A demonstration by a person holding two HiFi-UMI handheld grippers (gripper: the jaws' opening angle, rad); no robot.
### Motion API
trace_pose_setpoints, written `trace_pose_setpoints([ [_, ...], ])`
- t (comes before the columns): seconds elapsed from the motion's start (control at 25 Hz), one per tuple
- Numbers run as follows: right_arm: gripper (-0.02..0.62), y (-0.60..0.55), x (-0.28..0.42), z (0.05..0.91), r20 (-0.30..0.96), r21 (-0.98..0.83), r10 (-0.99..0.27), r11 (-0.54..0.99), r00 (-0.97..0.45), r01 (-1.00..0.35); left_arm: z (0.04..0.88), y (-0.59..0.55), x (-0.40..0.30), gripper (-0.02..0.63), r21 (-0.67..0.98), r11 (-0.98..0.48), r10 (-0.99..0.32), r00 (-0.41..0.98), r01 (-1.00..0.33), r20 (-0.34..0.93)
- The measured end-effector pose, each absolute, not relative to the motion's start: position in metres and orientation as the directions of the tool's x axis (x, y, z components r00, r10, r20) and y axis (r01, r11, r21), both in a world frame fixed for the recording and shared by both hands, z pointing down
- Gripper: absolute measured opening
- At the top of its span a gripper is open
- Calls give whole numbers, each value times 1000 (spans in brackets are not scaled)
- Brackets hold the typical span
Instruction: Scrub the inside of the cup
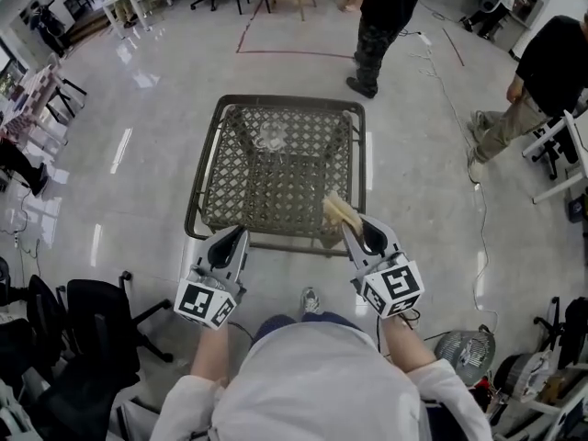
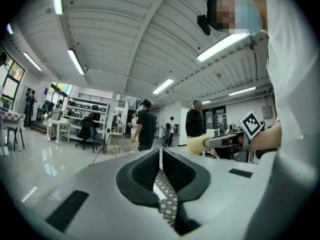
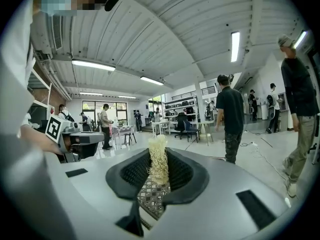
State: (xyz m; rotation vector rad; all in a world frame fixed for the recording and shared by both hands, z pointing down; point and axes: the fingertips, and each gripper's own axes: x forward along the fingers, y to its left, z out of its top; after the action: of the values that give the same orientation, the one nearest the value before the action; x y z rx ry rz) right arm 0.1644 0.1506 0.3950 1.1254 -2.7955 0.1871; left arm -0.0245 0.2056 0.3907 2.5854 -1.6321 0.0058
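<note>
A clear glass cup [image 1: 269, 139] stands near the far edge of a woven lattice table [image 1: 204, 211]. My right gripper [image 1: 350, 231] is shut on a pale, fibrous loofah scrubber [image 1: 339, 213] over the table's near right corner; in the right gripper view the scrubber [image 3: 159, 160] sticks up between the fingers of the right gripper [image 3: 159, 168]. My left gripper [image 1: 241, 233] hovers at the table's near edge, shut with nothing in it, and the left gripper [image 2: 160, 156] shows its pads touching. Both grippers are well short of the cup. The cup is in neither gripper view.
A person in black [image 1: 386, 26] stands beyond the table, and another [image 1: 542, 72] is at the right. Black office chairs [image 1: 87, 324] crowd the near left. A floor fan [image 1: 464, 349] sits at the near right. Desks and chairs line the far left.
</note>
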Motion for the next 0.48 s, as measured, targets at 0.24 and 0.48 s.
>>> trace_pose_setpoints([
  [0.24, 91, 121, 160, 401, 175, -84, -655, 734, -735, -674, 395, 180, -24, 43, 79, -405, -910, 410, -911, 64],
  [0.48, 90, 103, 138, 403, 172, -89, -658, 731, -733, -677, 396, 158, -50, 43, 102, -389, -916, 396, -915, 58],
])
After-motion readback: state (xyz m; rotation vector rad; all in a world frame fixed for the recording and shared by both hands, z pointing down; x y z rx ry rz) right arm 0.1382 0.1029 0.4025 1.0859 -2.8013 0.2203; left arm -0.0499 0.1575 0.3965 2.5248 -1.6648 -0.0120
